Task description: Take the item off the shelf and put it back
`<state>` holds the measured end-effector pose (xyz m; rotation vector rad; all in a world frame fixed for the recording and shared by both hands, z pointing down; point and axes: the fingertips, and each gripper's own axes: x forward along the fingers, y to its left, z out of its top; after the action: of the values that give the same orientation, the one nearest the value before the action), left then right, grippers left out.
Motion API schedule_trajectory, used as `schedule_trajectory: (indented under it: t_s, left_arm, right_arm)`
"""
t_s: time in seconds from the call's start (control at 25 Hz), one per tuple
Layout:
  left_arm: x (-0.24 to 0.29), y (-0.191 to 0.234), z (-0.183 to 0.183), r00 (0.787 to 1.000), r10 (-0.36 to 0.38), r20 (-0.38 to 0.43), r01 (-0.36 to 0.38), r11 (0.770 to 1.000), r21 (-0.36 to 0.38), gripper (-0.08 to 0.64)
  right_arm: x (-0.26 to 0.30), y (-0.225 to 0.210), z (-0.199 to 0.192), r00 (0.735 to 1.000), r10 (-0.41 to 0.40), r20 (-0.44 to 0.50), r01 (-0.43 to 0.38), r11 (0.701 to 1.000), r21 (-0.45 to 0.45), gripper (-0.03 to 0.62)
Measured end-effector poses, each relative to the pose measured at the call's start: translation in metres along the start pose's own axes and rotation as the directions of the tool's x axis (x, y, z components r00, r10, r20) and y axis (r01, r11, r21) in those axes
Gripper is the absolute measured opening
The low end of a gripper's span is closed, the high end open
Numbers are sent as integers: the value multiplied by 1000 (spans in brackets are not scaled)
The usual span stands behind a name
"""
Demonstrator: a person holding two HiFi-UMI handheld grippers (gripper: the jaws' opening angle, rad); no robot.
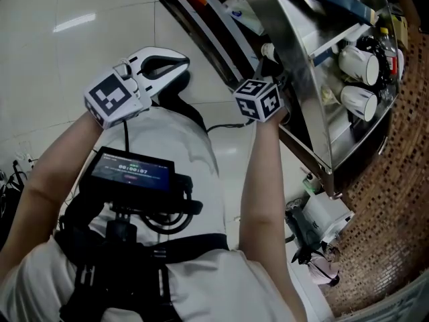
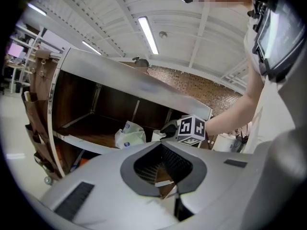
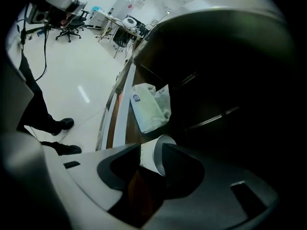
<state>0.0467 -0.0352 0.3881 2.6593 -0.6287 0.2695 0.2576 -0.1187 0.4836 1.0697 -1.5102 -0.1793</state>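
Head view: right gripper point(image 1: 269, 66) reaches into the shelf point(image 1: 298, 79); two far cups point(image 1: 358, 64) lie on another tier.
Left gripper view: left gripper point(image 2: 161, 144) closed, empty; one bag point(image 2: 129, 134) on the shelf.
Right gripper view: jaws clamped on one cup point(image 3: 152, 158), on the shelf near the bag.

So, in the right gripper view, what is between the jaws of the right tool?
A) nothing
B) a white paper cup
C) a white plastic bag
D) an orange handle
B: a white paper cup sits between the jaws of the right tool, while the plastic bag lies beyond it.
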Motion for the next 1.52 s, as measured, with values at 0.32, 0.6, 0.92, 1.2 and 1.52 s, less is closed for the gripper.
schedule_trajectory:
  t_s: [0.32, 0.6, 0.92, 1.2, 1.52]
  left_arm:
    - [-6, 5, 3, 1000, 18, 8, -18, 1000, -5, 8]
    - [-12, 4, 6, 1000, 5, 16, -5, 1000, 20, 8]
    - [-20, 3, 13, 1000, 6, -1, -6, 999, 36, 8]
    - [-26, 8, 21, 1000, 11, -9, -11, 998, 58, 9]
    - [-36, 22, 40, 998, 48, 42, -51, 996, 67, 8]
  right_arm:
    - [12, 4, -7, 997, 42, -58, -42, 999, -6, 61]
    - [-4, 12, -1, 998, 55, -25, -55, 998, 14, 52]
    - [-48, 36, 40, 986, 81, 145, -84, 996, 12, 32]
    - [-91, 55, 98, 926, 162, 340, -139, 986, -92, 25]
    - [-157, 42, 168, 814, 263, 517, -173, 961, -217, 23]
